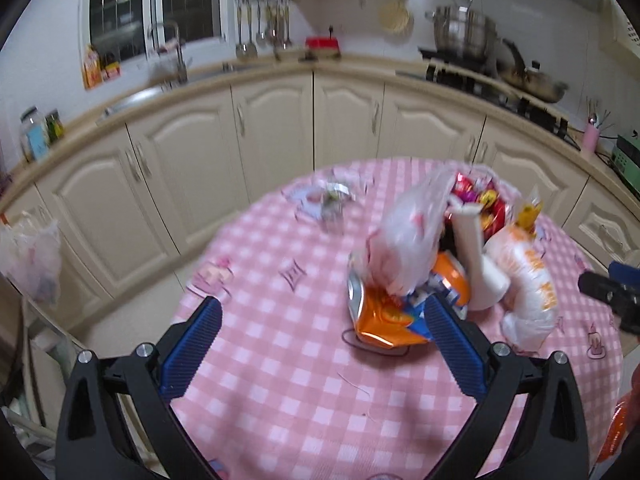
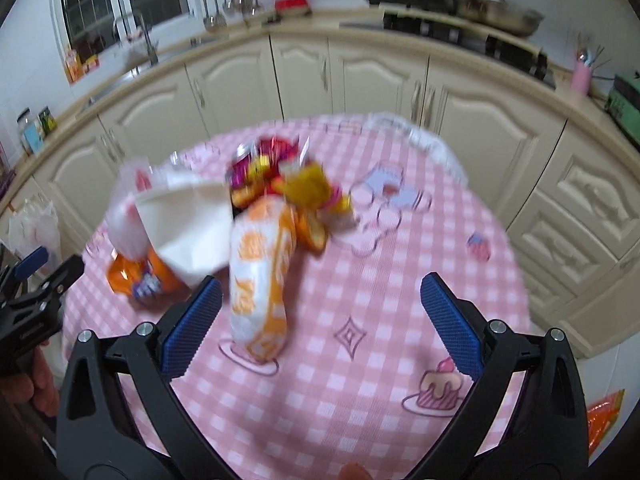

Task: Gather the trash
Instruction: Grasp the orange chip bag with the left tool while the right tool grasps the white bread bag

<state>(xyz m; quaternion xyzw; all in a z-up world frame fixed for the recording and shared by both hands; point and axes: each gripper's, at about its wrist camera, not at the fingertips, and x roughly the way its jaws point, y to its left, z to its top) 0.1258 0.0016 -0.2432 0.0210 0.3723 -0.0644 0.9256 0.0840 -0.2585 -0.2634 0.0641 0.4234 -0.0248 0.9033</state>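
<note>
Both grippers, left (image 1: 322, 312) and right (image 2: 320, 294), spread wide above trash pile (image 1: 440, 256) on checkered table (image 1: 280, 392).

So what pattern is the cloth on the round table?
Pink-and-white checked tablecloth with printed cupcakes, clearest in the right wrist view.
</note>
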